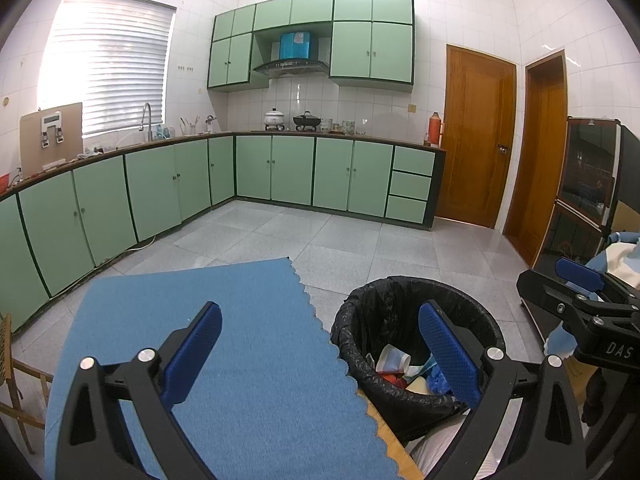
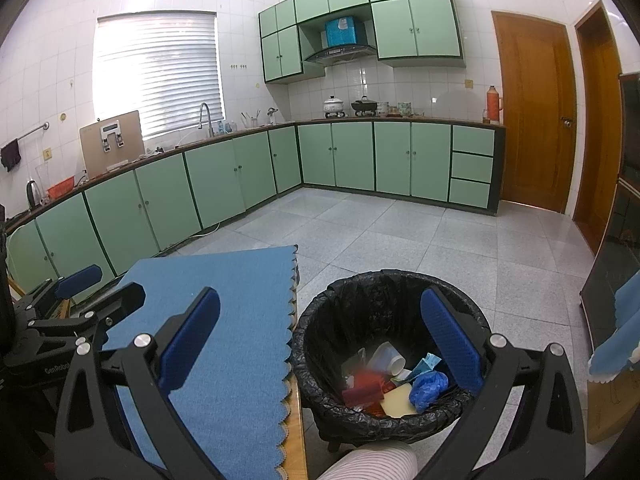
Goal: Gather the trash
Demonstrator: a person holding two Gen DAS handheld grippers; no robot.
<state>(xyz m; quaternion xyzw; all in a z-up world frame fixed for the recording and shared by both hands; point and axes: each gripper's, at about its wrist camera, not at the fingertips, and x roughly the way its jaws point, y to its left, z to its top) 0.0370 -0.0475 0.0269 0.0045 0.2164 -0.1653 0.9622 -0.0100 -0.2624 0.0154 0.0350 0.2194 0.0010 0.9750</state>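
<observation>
Below, both grippers, left (image 1: 320, 354) and right (image 2: 320, 344), hover with jaws released and empty. Trash (image 2: 394, 380) lies inside the black-lined bin (image 2: 392, 280), just beside the bench's right edge, where the blue mat (image 2: 224, 320) ends in scallops. Open floor (image 2: 400, 232) beyond; bin base hidden.

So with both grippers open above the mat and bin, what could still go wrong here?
1. The bin sits right against the table edge, and the right gripper hangs over its rim, so a low move might knock or tip it.
2. The blue mat overhangs the table on the bin side; a passing finger could snag its scalloped edge.
</observation>
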